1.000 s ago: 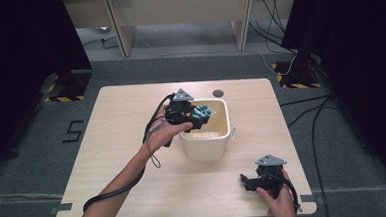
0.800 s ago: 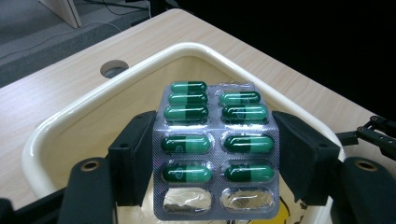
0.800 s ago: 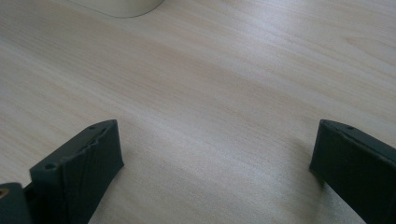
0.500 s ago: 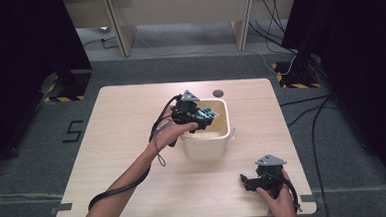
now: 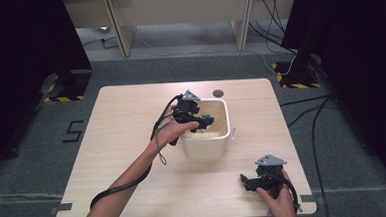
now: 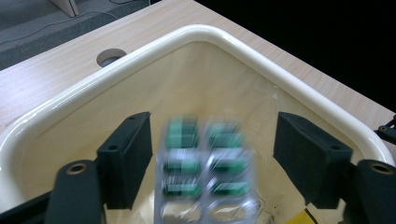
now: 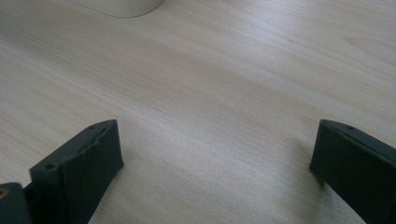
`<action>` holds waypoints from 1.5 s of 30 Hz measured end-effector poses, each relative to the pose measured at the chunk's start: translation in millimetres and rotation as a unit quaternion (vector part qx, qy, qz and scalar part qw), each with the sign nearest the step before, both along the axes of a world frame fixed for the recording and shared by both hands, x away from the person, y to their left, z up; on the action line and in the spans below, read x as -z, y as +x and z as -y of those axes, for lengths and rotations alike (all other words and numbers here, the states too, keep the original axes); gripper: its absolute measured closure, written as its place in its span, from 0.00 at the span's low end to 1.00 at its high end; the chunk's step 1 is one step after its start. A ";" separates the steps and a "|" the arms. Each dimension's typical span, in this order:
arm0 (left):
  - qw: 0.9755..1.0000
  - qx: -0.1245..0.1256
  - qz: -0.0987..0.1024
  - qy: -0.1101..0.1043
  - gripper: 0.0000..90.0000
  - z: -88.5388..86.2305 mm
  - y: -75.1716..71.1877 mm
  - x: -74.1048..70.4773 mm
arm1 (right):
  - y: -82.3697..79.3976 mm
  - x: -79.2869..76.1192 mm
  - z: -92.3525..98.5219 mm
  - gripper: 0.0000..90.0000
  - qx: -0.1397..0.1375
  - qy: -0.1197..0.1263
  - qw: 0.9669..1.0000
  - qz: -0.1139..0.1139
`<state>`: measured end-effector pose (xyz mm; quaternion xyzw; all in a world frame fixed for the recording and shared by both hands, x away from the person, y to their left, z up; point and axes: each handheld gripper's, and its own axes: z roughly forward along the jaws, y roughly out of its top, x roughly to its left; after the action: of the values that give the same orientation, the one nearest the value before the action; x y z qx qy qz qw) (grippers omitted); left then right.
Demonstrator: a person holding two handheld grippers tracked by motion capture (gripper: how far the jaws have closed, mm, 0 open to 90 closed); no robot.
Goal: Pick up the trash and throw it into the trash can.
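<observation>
In the high view, the left gripper (image 5: 197, 119) hangs over the near left part of a cream tub (image 5: 221, 137) that stands in the middle of the wooden table (image 5: 117, 142). A bit of green, the pill pack (image 5: 205, 118), shows at its tip inside the tub's rim. The right gripper (image 5: 247, 182) sits low over the table's near right corner, well apart from the tub, in the person's right hand.

In the left gripper view, the jaws have just been opening and now stand apart on either side of the pill pack (image 6: 204, 172). The pack is blurred, with gaps between it and both pads, so it is released and not pinched. It is a silver sheet with green capsules, and it sits inside the tub (image 6: 116, 63), above the pale floor. A round hole (image 6: 111, 57) shows in the table beyond the rim.

In the right gripper view, the jaws are spread wide over bare wood with nothing between them. The tub's base (image 7: 122, 6) shows at the top edge.
</observation>
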<state>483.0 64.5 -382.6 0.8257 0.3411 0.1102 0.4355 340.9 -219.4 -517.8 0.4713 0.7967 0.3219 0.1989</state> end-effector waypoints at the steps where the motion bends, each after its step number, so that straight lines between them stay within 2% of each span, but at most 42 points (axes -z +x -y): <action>1: 1.000 0.002 0.002 0.001 0.27 0.2 -0.3 -0.2 | 0.0 0.0 0.0 0.02 0.000 0.000 1.000 0.000; 11: 1.000 0.001 0.006 -0.005 0.24 -4.8 -4.6 -6.5 | 0.0 0.1 -0.2 0.02 -0.001 0.002 1.000 0.000; 20: 1.000 -0.002 0.006 -0.012 0.17 -15.0 -10.7 -12.6 | 0.0 0.1 -0.2 0.02 -0.001 0.001 1.000 0.000; 22: 1.000 -0.002 0.004 -0.020 0.17 -21.1 -13.4 -15.2 | 0.0 0.1 -0.2 0.02 -0.001 0.001 1.000 0.000; 29: 1.000 -0.006 0.007 -0.028 0.17 -35.7 -19.8 -19.2 | 0.1 0.2 -0.1 0.02 -0.001 0.000 1.000 0.001; 36: 0.999 -0.016 0.014 -0.040 0.17 -57.5 -27.2 -22.9 | 0.1 0.2 -0.1 0.02 -0.001 0.000 1.000 0.001; 41: 0.999 -0.024 0.016 -0.044 0.17 -68.4 -28.5 -22.2 | 0.1 0.2 -0.1 0.02 -0.001 0.000 1.000 0.001; 45: 0.998 -0.037 0.014 -0.046 0.17 -82.7 -28.9 -15.8 | 0.1 0.2 -0.1 0.02 -0.001 0.000 1.000 0.001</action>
<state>454.1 147.2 -366.8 0.7897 0.3702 0.1222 0.4737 341.0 -219.3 -518.0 0.4701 0.7969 0.3227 0.1995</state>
